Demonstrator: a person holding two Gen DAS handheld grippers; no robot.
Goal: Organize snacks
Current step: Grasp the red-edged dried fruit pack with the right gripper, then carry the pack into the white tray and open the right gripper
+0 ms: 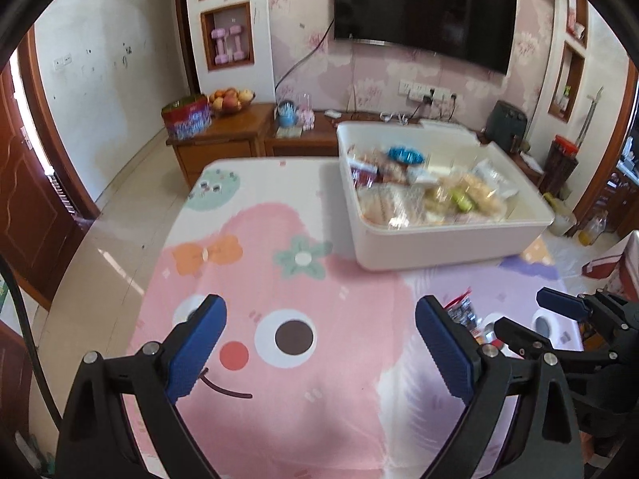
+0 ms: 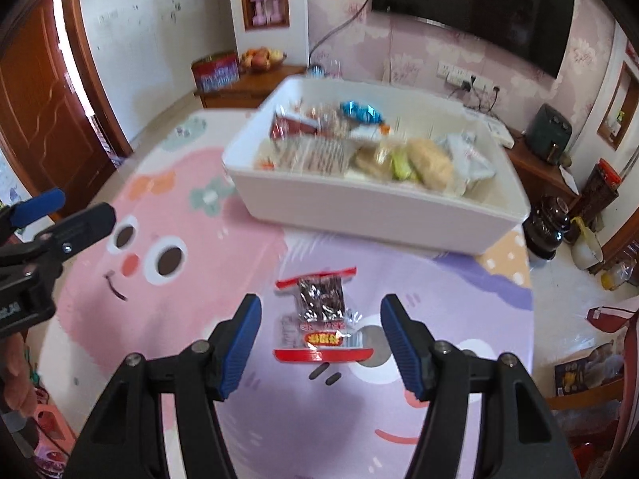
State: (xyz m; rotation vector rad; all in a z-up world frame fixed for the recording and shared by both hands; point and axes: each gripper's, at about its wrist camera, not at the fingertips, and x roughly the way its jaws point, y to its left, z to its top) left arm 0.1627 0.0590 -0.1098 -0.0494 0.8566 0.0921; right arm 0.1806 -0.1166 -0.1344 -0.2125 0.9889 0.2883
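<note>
A clear snack packet with red edges and dark contents (image 2: 319,315) lies flat on the cartoon table mat (image 2: 179,311). My right gripper (image 2: 320,339) is open and empty, its blue pads on either side of the packet, just above it. A white bin (image 2: 359,207) holding several wrapped snacks stands beyond it. My left gripper (image 1: 320,343) is open and empty over the pink part of the mat (image 1: 303,399). In the left wrist view the bin (image 1: 419,247) is at the far right, the packet (image 1: 463,311) peeks out behind my right finger, and the right gripper (image 1: 531,315) is at the right edge.
A wooden TV cabinet (image 1: 239,135) with a fruit bowl (image 1: 231,99) and a red tin (image 1: 187,116) stands behind the table. A dark jar (image 2: 547,227) and a white jug (image 2: 587,251) stand on the floor to the right. A door (image 2: 44,111) is at the left.
</note>
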